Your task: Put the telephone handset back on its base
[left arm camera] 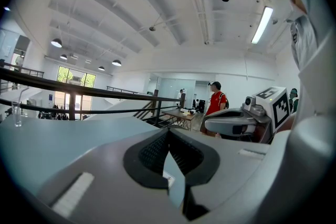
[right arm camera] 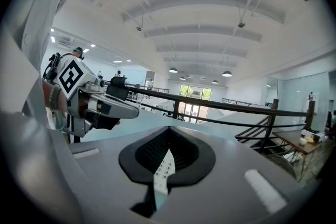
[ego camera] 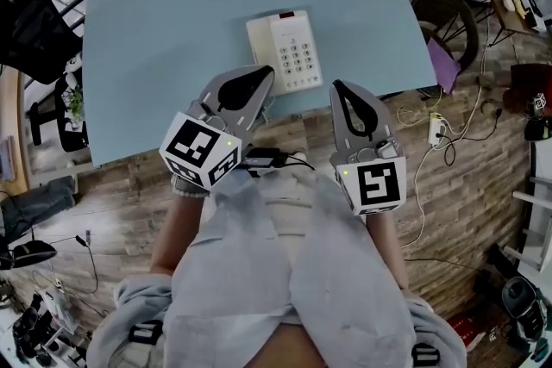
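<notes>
The telephone base (ego camera: 297, 80) sits on the light blue table (ego camera: 172, 56), close to the near edge and about midway along it. It is cream-white and rectangular. The keypad (ego camera: 296, 56), with rows of dark buttons, takes up its right side, and there is a small red patch at its far end. A long pale piece lies along the left side of the base, apparently the handset (ego camera: 259, 47) resting in its cradle, though the head view is too small to show whether it is fully seated. The long axes of both base and handset run from the near edge towards the far edge, leaning slightly to the right at the near end.

The left gripper (ego camera: 266, 73) hovers over the near edge, its tip just beside the near left corner of the base. Its jaws are pressed together with nothing between them. The right gripper (ego camera: 338, 85) is at the same edge, just right of the base. Its jaws also meet at the tip with nothing held — the keypad shows through the gap behind the pads.

A clear glass (left arm camera: 18, 114) stands near the table's far left corner.
</notes>
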`<state>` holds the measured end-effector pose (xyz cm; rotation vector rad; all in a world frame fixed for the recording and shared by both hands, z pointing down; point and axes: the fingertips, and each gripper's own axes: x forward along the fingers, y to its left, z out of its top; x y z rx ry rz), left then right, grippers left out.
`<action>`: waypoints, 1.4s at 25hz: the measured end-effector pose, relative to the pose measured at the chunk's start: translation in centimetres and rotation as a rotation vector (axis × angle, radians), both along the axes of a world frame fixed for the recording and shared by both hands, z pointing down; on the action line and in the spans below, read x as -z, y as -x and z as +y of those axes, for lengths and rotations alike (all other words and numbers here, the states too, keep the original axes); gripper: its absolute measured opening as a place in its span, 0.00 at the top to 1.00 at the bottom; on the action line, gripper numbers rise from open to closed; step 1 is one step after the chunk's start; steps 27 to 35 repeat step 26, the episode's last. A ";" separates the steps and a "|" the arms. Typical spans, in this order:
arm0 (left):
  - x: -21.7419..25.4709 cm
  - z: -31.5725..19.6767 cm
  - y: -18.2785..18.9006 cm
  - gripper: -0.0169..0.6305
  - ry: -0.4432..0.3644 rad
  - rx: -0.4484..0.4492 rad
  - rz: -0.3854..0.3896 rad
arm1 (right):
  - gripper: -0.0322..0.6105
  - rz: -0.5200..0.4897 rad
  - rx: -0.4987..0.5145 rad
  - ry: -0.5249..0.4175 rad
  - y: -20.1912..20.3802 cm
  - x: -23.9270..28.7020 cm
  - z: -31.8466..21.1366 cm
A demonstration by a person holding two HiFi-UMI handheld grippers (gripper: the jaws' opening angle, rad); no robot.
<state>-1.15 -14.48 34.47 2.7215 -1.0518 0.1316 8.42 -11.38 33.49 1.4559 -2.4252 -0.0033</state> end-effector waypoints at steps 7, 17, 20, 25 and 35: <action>0.1 0.3 -0.1 0.97 -0.004 -0.002 0.002 | 0.95 0.011 0.000 0.006 0.0 0.0 0.3; -0.1 0.4 -0.2 0.97 0.002 -0.003 0.001 | 0.95 0.016 -0.001 0.013 -0.1 -0.2 0.4; -0.2 0.3 -0.1 0.97 0.005 -0.002 0.000 | 0.95 0.016 -0.001 0.014 -0.2 -0.3 0.3; -0.2 0.3 -0.1 0.97 0.005 0.001 0.002 | 0.95 0.017 0.000 0.015 -0.1 -0.3 0.3; -0.2 0.3 -0.1 0.97 0.004 0.002 0.002 | 0.95 0.017 0.001 0.015 -0.1 -0.3 0.4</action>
